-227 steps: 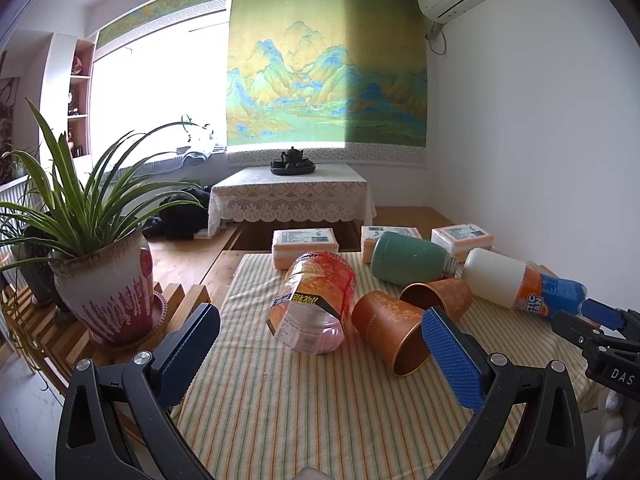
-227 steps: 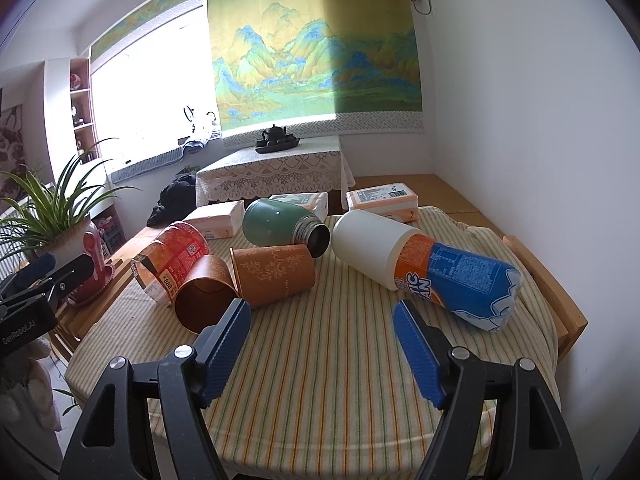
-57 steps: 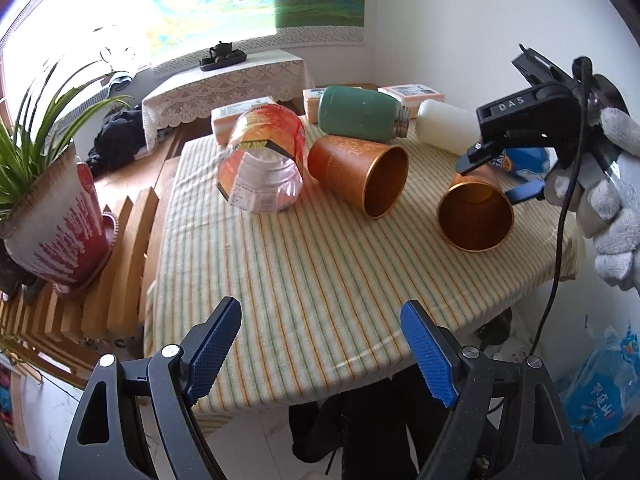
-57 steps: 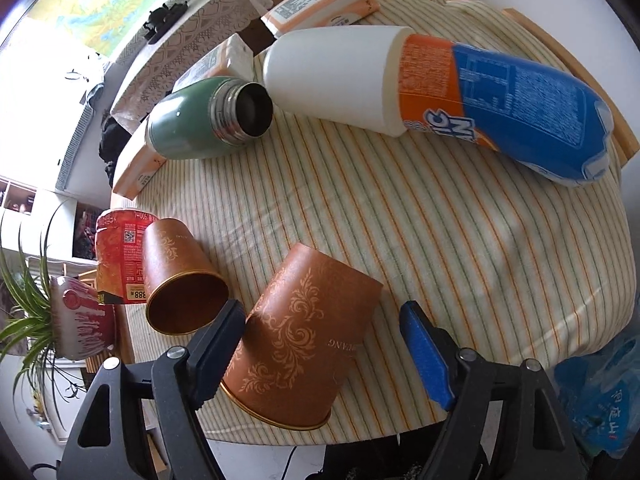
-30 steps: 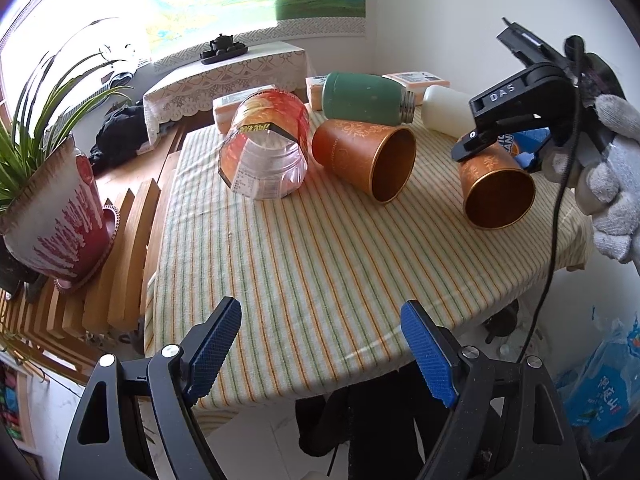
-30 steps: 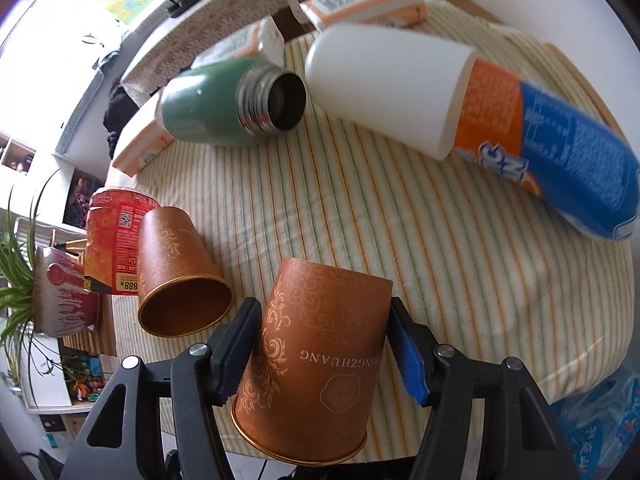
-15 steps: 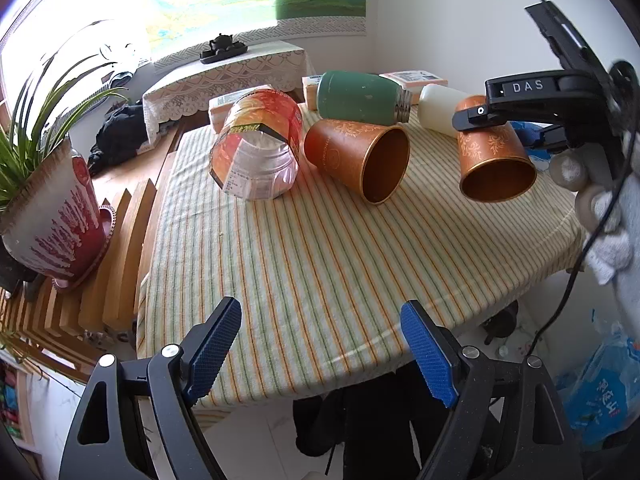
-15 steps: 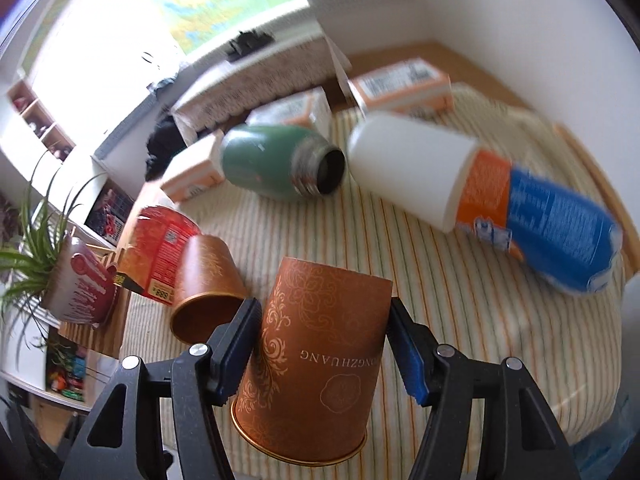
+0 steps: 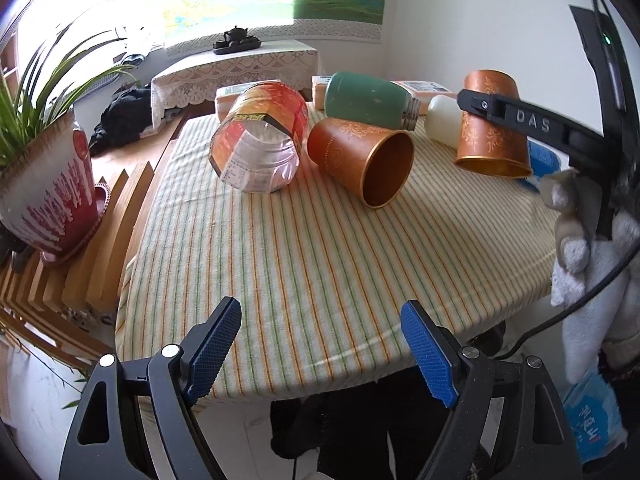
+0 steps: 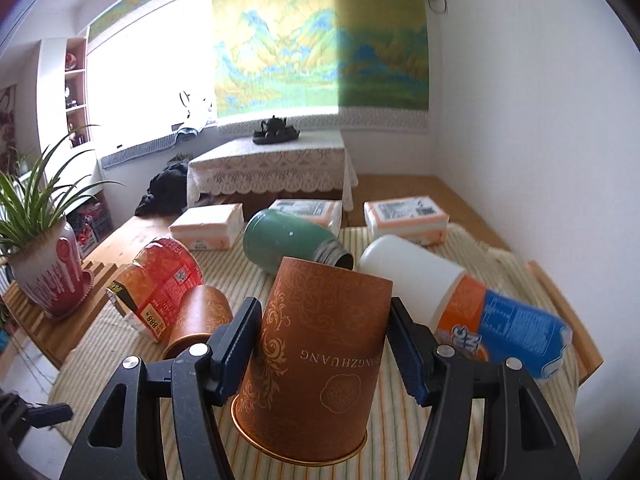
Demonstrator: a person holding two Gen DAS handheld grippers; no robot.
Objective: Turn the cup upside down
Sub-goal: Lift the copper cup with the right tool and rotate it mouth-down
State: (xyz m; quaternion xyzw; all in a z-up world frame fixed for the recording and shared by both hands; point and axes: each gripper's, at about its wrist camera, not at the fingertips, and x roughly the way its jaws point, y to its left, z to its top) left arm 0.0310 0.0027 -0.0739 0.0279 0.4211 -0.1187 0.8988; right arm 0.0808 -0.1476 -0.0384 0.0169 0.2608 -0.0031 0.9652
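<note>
My right gripper point(image 10: 326, 340) is shut on a copper-orange paper cup point(image 10: 316, 356), held above the striped table with its mouth down and base up, slightly tilted. The same cup point(image 9: 492, 132) shows in the left wrist view at the right, clamped by the right gripper's finger point(image 9: 516, 116). A second copper cup point(image 9: 360, 156) lies on its side mid-table, mouth toward me; it also shows in the right wrist view point(image 10: 200, 316). My left gripper point(image 9: 320, 348) is open and empty over the table's near edge.
On the striped tablecloth point(image 9: 320, 248) lie a red-labelled plastic jar point(image 9: 256, 140), a green flask point(image 9: 368, 100) and a white, orange and blue bottle point(image 10: 460, 304). Tissue packs point(image 10: 404, 212) sit behind. A potted plant point(image 9: 48, 184) stands on a slatted shelf at left.
My right gripper closed on the cup, lifted it off the table and turned it from lying on its side to mouth-down. The left gripper has stayed open near the table's front edge.
</note>
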